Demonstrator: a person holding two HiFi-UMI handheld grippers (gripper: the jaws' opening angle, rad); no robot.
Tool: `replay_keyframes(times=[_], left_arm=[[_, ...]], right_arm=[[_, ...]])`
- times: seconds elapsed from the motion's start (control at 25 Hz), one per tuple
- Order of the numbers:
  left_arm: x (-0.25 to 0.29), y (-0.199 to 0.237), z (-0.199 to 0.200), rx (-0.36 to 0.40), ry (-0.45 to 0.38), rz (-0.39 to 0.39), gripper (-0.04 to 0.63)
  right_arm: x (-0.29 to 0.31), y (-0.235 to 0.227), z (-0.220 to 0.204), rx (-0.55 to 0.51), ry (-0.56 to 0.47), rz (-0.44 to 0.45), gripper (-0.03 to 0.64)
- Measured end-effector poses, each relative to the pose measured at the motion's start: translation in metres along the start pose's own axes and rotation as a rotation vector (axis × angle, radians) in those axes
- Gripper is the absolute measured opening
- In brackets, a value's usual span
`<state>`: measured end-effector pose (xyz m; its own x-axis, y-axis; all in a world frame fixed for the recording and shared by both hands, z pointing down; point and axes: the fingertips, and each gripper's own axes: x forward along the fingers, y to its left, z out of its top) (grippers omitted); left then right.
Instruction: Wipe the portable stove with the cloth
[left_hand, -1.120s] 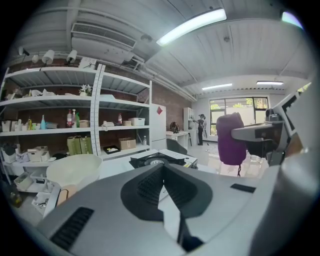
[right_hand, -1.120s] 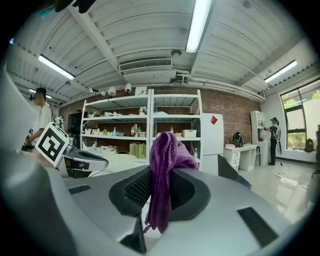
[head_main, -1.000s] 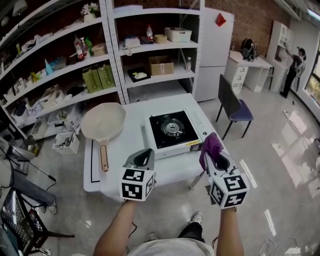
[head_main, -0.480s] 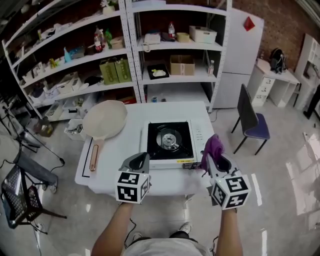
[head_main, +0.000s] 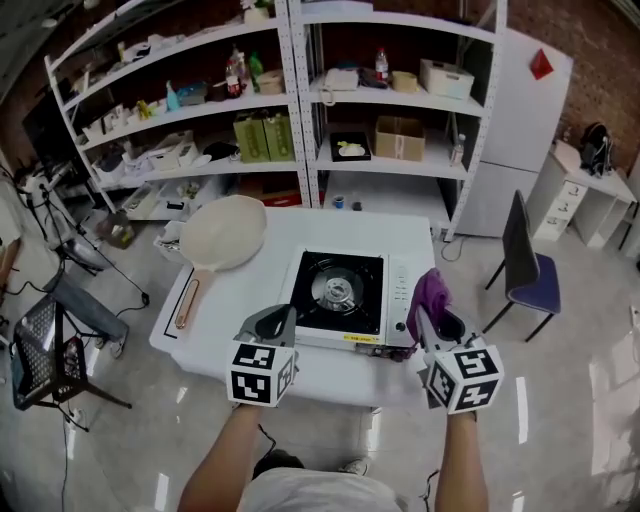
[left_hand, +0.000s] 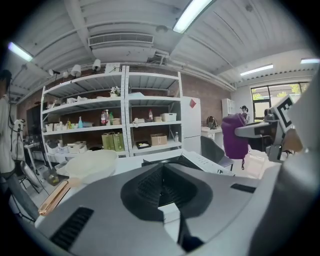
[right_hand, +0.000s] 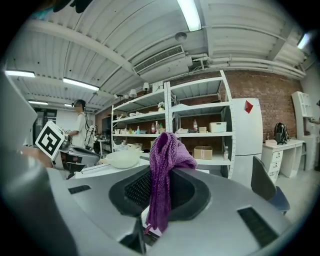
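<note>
The view has swung round, so the counter (head_main: 250, 300) now lies square ahead with the stove (head_main: 340, 290) straight in front. The left hand-held gripper (head_main: 272, 322) still hovers at the near edge, jaws together on nothing. The right hand-held gripper (head_main: 432, 322) keeps the cloth (head_main: 430, 292) clamped, just beside the stove's right side. Wiping has probably not begun.

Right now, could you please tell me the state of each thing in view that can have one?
left tongs: shut, holding nothing.
right tongs: shut on the cloth.
cloth: bunched, hanging from the right tongs.
portable stove: burner bare, no flame showing.
pan: empty, lying on the table left of the portable stove.
</note>
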<state>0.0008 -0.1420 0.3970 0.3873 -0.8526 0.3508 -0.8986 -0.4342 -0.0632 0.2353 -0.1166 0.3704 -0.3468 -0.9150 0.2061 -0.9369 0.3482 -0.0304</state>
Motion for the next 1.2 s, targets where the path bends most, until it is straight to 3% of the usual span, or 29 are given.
replay_keyframes(times=[0.28, 0.52, 0.68, 1.2], left_arm=[[0.014, 0.006, 0.002, 0.003, 0.007, 0.029, 0.003], [0.044, 0.021, -0.003, 0.001, 0.019, 0.010, 0.003], [0.067, 0.031, 0.003, 0.018, 0.030, -0.014, 0.003], [0.127, 0.059, 0.004, 0.015, 0.049, -0.074, 0.003]], right_arm=[[0.038, -0.026, -0.005, -0.052, 0.060, 0.078, 0.067], [0.082, -0.035, -0.010, -0.216, 0.165, 0.140, 0.067], [0.112, -0.046, -0.014, -0.311, 0.234, 0.144, 0.067], [0.199, -0.081, -0.035, -0.478, 0.419, 0.146, 0.066]])
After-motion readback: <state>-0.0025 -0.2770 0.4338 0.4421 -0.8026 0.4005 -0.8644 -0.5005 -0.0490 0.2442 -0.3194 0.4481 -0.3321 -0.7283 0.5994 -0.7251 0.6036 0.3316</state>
